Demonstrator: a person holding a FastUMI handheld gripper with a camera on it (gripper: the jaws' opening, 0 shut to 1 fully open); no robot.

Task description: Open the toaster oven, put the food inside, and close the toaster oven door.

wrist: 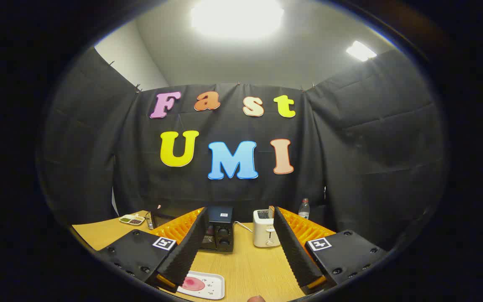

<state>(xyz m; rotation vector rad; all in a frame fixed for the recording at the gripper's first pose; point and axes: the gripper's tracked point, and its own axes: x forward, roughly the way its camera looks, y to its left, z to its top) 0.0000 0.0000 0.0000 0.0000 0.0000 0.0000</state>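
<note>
A black toaster oven (220,230) stands at the back of the wooden table (247,268), its knob panel showing between my fingers. My left finger hides most of its front, so I cannot tell how the door stands. A white tray (212,289) lies close below me by the base of the left finger, and a round pink piece of food (193,284) rests on it. My gripper (240,213) is open, raised above the table, with nothing between its fingers. The oven is well beyond the fingertips.
A white pop-up toaster (265,228) stands right of the oven, with a cord running between them. A water bottle (304,208) is behind the right finger. A small divided dish (131,219) sits at the table's far left.
</note>
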